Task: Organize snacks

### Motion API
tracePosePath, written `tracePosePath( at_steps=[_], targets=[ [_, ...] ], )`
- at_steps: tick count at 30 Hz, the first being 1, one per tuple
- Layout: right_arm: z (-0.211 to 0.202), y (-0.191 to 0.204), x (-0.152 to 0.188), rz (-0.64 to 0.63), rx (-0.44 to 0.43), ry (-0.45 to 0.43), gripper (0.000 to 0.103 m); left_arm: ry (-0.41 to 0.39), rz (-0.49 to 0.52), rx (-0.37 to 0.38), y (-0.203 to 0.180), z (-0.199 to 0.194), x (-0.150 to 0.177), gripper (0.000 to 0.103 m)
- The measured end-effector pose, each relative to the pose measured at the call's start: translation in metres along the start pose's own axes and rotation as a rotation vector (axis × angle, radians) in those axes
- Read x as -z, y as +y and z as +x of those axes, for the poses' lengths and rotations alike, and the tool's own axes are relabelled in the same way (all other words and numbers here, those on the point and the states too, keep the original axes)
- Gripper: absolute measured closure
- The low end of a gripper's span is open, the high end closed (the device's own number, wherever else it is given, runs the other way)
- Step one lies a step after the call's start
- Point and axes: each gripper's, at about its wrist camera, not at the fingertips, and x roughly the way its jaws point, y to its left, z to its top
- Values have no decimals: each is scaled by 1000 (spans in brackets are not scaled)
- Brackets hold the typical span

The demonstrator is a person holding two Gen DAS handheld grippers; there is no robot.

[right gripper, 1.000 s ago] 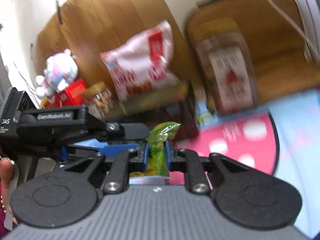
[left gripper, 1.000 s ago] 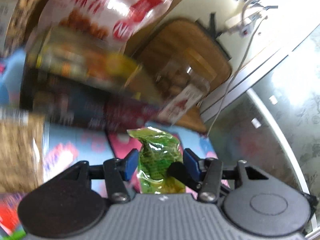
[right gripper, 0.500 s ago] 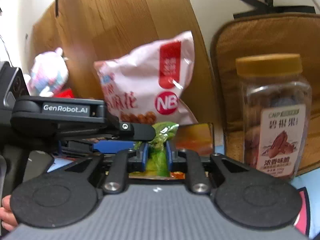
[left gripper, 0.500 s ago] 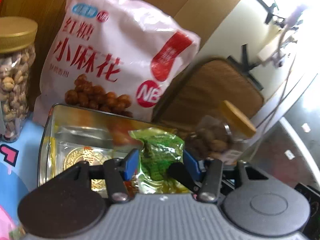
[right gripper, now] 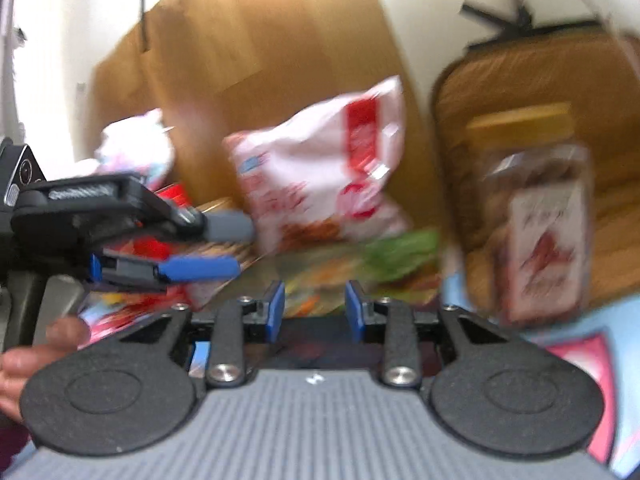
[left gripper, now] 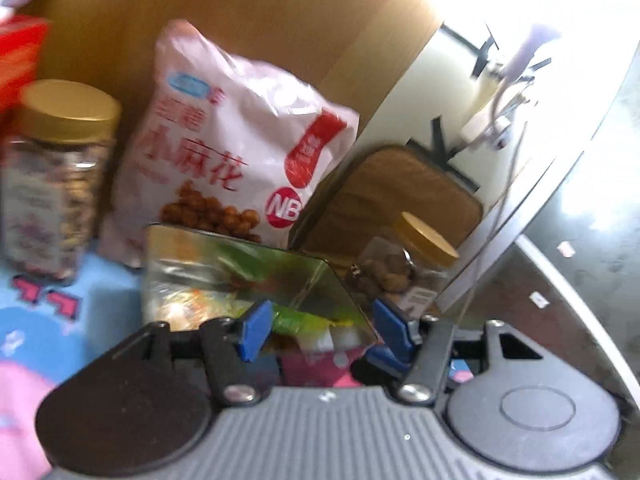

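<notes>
both grippers, left gripper (left gripper: 316, 330) and right gripper (right gripper: 315, 312), spread wide and holding nothing, poised over the tin box (left gripper: 240, 280), with the green packet (left gripper: 304, 318) lying crosswise inside just ahead of and below the left fingertips, nearer left than right.

Pink-white snack bag (left gripper: 236, 168), gold-lidded jar (left gripper: 56, 176), green packet (left gripper: 298, 314)

Pink-white plastic snack bag (left gripper: 236, 176): red characters "小麻花", white "NB" in a red circle. Jar labels blurred, unreadable.
</notes>
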Motion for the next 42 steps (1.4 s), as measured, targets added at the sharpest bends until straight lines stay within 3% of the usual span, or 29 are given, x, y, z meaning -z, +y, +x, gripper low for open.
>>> tracePosePath(
  at_steps=[3,6,10,14,18,21,24,27,31,35,42],
  targets=[
    [12,4,15,37,-74,137,67,-2,-40,-8,16,-39,23,45],
    [33,10,25,28,-87,231,68,35,-87,-8,33,-65,53,45],
    [56,11,26,58,-72,279,68,71,-107,-59,49,-83,88,45],
    [69,2,32,135,-115,331,69,125,-108,-50,54,-83,106,45],
    [59,-1,41,191,-163,380,71,154,-9,-118,45,-71,117,45],
    [36,7,47,172,-174,386,70,157,12,-172,49,-68,123,45],
    [12,20,57,140,-214,403,69,129,18,-184,57,-80,124,45],
    [-10,35,66,76,-247,388,69,113,-14,-148,68,-94,121,43],
    [-29,52,70,-113,-151,317,60,71,2,-139,69,-109,119,35],
    [-25,61,74,-241,-115,351,60,76,-14,-133,73,-107,115,34],
    [-22,65,66,-279,-34,401,59,98,-16,-130,74,-95,113,34]
  ],
)
